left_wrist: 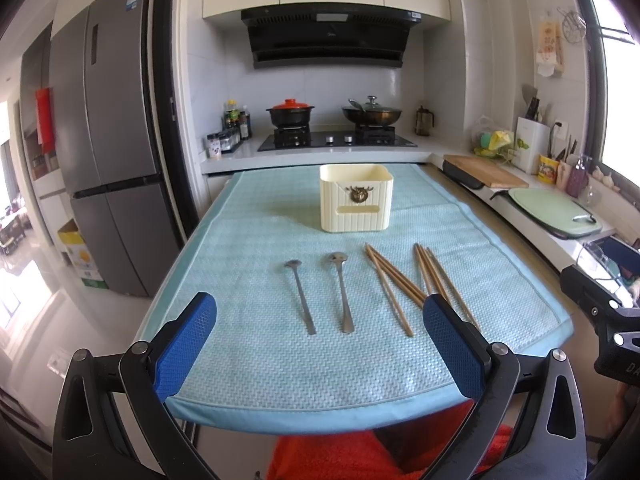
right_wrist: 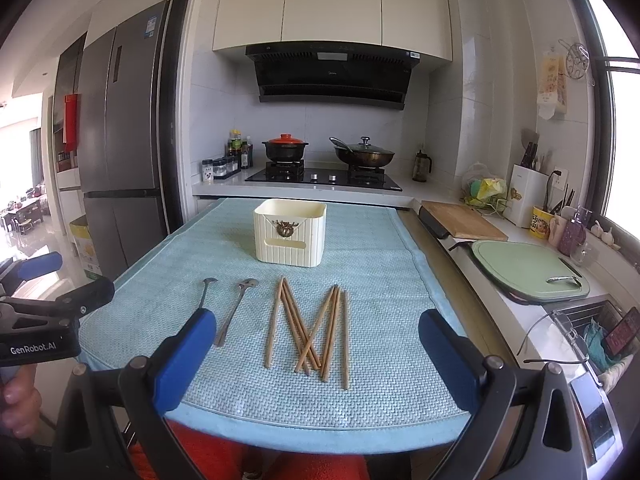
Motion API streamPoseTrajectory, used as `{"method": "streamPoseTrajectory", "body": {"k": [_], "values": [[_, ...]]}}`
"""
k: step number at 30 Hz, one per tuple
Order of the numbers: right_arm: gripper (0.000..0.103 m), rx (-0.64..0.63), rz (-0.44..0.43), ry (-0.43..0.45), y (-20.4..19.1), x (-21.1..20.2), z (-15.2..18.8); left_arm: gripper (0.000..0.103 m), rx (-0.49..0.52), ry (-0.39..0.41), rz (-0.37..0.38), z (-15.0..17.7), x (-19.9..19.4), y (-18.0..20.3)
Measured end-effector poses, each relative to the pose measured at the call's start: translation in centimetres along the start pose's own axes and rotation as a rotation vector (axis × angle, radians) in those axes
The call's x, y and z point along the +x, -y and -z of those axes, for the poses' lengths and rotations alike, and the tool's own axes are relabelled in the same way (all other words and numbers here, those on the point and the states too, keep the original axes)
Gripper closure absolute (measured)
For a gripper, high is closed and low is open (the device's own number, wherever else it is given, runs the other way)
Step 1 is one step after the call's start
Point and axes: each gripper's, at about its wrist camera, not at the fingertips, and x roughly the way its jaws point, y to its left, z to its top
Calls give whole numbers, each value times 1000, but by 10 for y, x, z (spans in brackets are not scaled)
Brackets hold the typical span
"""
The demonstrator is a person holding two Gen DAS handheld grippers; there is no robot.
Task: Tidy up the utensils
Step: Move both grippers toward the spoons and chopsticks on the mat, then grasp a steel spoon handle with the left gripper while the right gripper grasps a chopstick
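Left hand-held gripper (left_wrist: 320,336) and right hand-held gripper (right_wrist: 316,344) are hovering spread wide, empty, over spoons (left_wrist: 340,292) and chopsticks (right_wrist: 308,328).

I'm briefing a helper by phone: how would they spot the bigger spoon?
On the blue mat, in front of the cream holder, two metal spoons lie left of the chopsticks. Take the spoon nearer the chopsticks: its bowl is wider than the slimmer spoon's.
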Motion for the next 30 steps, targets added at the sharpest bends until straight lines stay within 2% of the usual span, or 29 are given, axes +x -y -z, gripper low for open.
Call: {"method": "streamPoseTrajectory", "body": {"k": [11,16,20,24,28,29,30], "values": [[0,1,-18,-6,0,5,2,0,-5,-44,42,15,21,-4],[0,5,-42,-15,3,16,4,0,62,-42,-39,13,39,-12],[0,28,-40,-57,13,38,8,0,77,-118,-68,15,64,-26],[0,64,-15,-106,30,69,15,0,80,-191,-63,17,99,-44],[1,61,16,-142,47,108,27,0,52,-224,-55,19,142,-56],[6,54,22,-151,51,118,30,0,36,-223,-46,20,153,-58],[15,49,26,-162,54,129,32,0,25,-231,-45,21,164,-61]]}}
